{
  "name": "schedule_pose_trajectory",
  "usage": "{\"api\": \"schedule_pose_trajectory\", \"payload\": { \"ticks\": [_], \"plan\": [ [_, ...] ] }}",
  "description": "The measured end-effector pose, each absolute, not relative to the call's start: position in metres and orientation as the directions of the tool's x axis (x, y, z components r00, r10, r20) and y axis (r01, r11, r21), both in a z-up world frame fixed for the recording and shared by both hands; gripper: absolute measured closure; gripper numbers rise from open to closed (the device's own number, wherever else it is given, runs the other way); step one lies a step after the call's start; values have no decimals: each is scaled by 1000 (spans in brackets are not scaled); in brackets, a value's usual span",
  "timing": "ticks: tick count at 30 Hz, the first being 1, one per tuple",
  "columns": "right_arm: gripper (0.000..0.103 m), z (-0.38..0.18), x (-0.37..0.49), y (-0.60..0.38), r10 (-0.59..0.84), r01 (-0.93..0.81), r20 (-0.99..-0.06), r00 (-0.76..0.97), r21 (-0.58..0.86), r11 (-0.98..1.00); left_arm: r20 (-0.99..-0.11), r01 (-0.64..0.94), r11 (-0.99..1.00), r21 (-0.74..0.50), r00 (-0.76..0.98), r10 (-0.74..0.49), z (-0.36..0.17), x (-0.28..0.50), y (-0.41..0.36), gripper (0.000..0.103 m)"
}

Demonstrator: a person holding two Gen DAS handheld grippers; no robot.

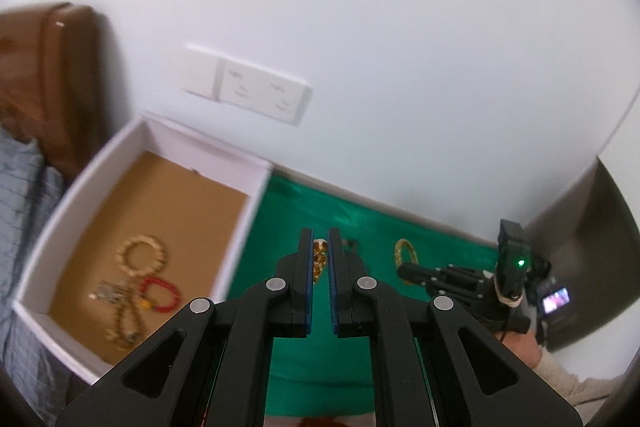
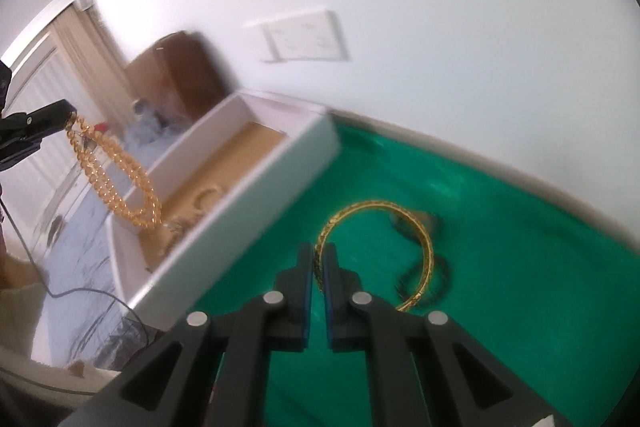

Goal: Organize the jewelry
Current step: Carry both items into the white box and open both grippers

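Note:
My left gripper (image 1: pixel 319 243) is shut on a gold chain necklace (image 1: pixel 319 261). In the right wrist view the chain (image 2: pixel 116 171) hangs from the left gripper (image 2: pixel 68 115) above the near end of the white box (image 2: pixel 256 211). My right gripper (image 2: pixel 319 251) is shut on a gold bangle (image 2: pixel 416 227), held just above the green cloth (image 2: pixel 500 267). In the left wrist view the right gripper (image 1: pixel 404 269) holds the bangle (image 1: pixel 406 253) to the right. The box (image 1: pixel 52 227) has a tan floor and holds a pale bead bracelet (image 1: pixel 142 255), a red bead bracelet (image 1: pixel 160 293) and other pieces.
A white wall with a socket plate (image 1: pixel 260 91) stands behind the cloth. A brown wooden headboard (image 1: pixel 48 75) and blue checked bedding (image 1: pixel 20 187) lie left of the box. A cable (image 2: pixel 80 295) runs below the box.

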State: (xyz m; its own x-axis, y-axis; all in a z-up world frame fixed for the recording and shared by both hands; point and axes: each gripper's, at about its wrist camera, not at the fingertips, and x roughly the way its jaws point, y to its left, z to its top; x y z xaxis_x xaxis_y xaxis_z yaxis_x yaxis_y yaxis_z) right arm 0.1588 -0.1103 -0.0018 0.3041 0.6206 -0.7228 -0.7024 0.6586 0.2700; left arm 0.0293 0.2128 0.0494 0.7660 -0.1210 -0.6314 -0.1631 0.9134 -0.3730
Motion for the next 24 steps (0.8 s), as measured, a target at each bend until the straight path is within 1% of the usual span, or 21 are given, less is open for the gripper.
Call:
{"api": "schedule_pose_trajectory", "payload": {
  "ticks": [5,9,10,12,16,18,24],
  "plan": [
    [98,20,159,-50,688,-794,-689,228,277,541,-645,-284,899,-334,765,2,49,13,257,99],
    [98,28,154,9,716,-861,-682,149,266,433,-680,-375,866,-330,731,58,25,6,287,100],
    [98,27,151,28,719,-881,-684,125,256,398,-688,-391,858,-334,723,62,18,3,294,103],
    [98,24,146,56,720,-906,-688,90,243,346,-702,-411,844,-344,710,60,5,-1,303,103],
    [98,-1,150,107,694,-922,-720,28,249,296,-749,-472,822,-317,657,88,-32,0,318,103],
    [98,-21,156,133,658,-920,-753,-1,258,294,-777,-510,801,-314,623,92,-54,0,327,103],
    [98,-75,157,179,544,-915,-835,-83,280,289,-825,-574,767,-286,555,108,-97,-5,336,103]
  ]
}}
